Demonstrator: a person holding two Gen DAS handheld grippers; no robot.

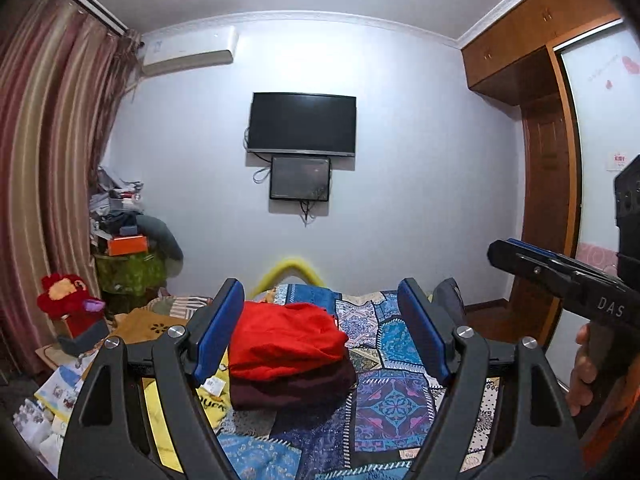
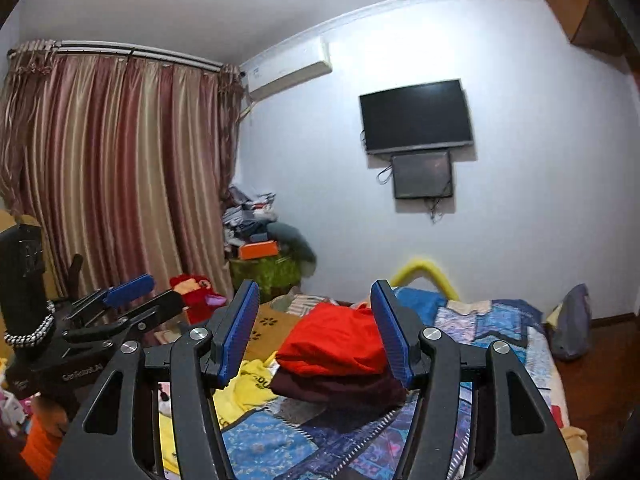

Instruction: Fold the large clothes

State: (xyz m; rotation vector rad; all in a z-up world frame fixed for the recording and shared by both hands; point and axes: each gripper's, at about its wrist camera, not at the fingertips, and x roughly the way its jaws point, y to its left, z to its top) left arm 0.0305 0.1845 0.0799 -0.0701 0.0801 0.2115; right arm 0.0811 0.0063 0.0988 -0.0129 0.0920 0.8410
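Red folded garment (image 1: 286, 338) tops a stack of 2, over 1 maroon piece (image 1: 292, 386), on the patchwork bedspread (image 1: 394, 396). Both grippers, left gripper (image 1: 320, 332) and right gripper (image 2: 314, 332), hang above it with jaws apart and empty. 1 yellow garment (image 2: 248, 386) lies beside, partly hidden by fingers.

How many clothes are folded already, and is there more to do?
Done: two look folded, a red garment stacked on a dark maroon one on the patchwork bedspread. In hand: nothing; the left gripper and right gripper both hang open and empty above the bed. Left: a yellow garment lies rumpled beside the stack, so it probably comes next.
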